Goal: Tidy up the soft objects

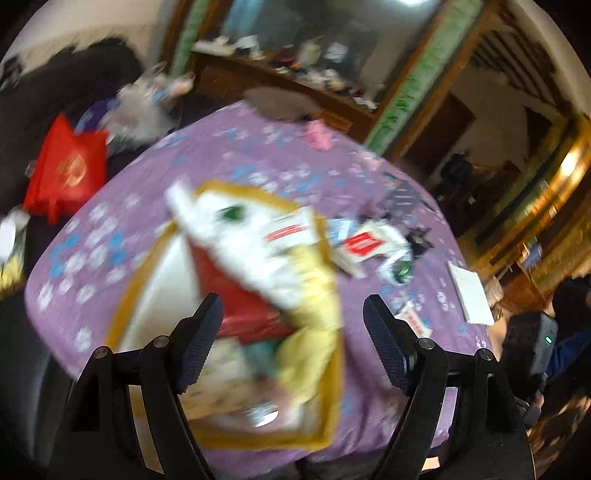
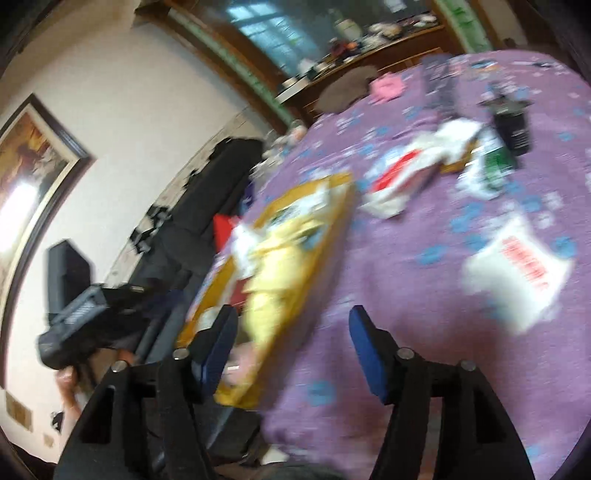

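Both grippers gape empty above the yellow cloth.

I see a purple flower-printed cloth covering the worktop through the middle of both views. At the top, a dark wooden shelf crowded with small clutter runs beneath a blue-lit window. In the right wrist view, a white wall fills the upper left, carrying a dark-framed painting with glare on it. Everything is motion-blurred.
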The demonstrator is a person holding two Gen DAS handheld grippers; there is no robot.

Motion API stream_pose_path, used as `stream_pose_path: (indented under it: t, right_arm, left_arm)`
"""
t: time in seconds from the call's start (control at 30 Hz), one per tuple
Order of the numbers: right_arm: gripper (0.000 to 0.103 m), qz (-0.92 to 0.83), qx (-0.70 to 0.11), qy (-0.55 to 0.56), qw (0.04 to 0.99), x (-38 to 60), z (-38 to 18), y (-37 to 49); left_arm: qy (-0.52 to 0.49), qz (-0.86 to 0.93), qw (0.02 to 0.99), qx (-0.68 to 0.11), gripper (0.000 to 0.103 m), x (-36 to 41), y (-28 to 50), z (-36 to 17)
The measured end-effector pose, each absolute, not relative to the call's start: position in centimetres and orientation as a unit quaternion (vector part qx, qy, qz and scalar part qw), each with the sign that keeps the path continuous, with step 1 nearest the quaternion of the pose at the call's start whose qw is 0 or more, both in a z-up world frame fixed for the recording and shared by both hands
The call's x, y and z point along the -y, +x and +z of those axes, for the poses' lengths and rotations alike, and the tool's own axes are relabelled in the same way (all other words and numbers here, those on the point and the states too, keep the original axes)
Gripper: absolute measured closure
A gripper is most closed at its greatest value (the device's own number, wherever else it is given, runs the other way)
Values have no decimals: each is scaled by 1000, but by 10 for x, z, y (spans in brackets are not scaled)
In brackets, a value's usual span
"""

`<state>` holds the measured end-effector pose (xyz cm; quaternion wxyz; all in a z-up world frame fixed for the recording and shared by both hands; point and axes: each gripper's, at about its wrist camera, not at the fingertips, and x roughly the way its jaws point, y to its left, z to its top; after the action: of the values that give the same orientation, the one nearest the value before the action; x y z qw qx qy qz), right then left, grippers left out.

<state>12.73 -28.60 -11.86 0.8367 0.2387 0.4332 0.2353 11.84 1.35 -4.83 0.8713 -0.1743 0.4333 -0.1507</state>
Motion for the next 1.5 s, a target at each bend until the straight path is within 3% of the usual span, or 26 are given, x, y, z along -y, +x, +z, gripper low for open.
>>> stream_pose_path:
  t: [0.27, 0.57, 0.77, 0.97, 1.07, 1.13, 1.2, 1.5]
  right_arm:
    - [35, 147, -466, 185, 852, 349, -130, 155]
    - [34, 118, -514, 169, 832, 368, -164, 194]
    - [33, 124, -505, 122, 845, 344, -160, 178]
    - [34, 78, -496, 104, 859, 332, -159, 174]
    - [58, 32, -491, 74, 867, 327, -158, 169]
    - [59, 27, -489, 68, 869, 328, -158, 169]
    - [67, 18, -487, 66, 871, 329, -157, 168]
    - [101, 32, -471, 156, 868, 352, -155, 153]
  left_arm:
    - [-124, -233, 840, -474, 24, 87, 171, -62]
    - [-66, -212, 827, -517, 24, 122, 228, -80]
    - [91, -211, 834, -501, 24, 168, 268, -95]
    - [133, -229, 781, -565, 24, 191, 303, -146]
    - [123, -208, 766, -596, 26, 190, 313, -164]
    - [128, -206, 779, -578, 44, 189, 310, -158]
    - [141, -197, 787, -567, 65, 190, 305, -154]
    - [65, -224, 800, -552, 71, 169, 281, -123]
